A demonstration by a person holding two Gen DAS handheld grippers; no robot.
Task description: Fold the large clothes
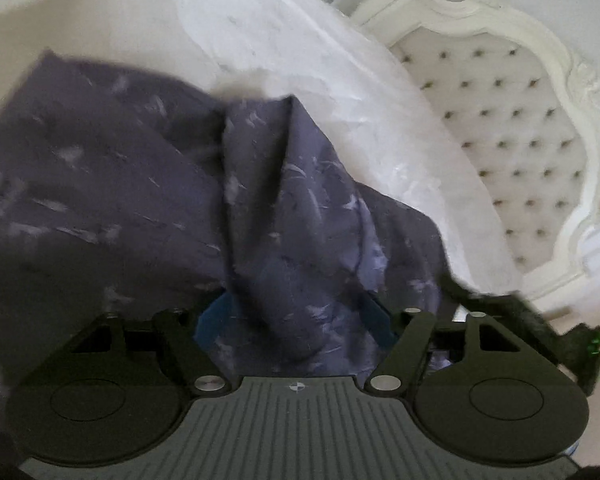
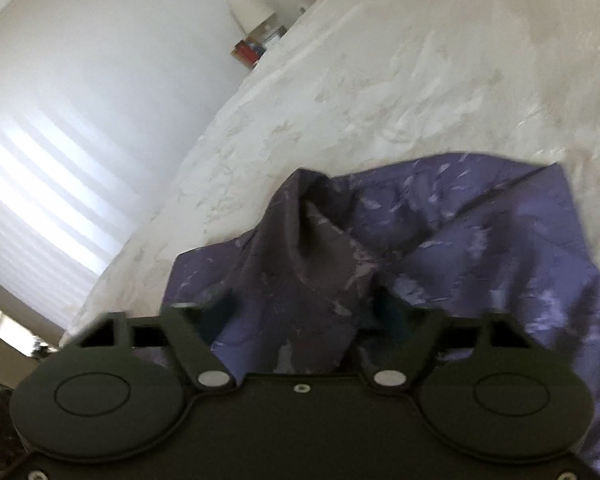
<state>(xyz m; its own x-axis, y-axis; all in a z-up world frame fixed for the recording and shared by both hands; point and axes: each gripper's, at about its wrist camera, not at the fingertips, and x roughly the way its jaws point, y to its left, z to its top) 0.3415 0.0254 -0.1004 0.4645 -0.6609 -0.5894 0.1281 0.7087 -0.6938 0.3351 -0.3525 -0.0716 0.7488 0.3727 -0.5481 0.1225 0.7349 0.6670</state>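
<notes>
Purple cloth [image 1: 292, 240] bunched up between left gripper [image 1: 296, 316] jaws, narrow, pinching a fold. Right gripper [image 2: 300, 312] jaws half-wide, cloth ridge between; grip unclear. Both tilted down. Rest spreads over white bed [image 2: 380, 92].

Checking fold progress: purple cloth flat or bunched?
Bunched. The purple cloth rises in a peaked ridge between the fingers in both wrist views, its far part lying on the white bed.
</notes>
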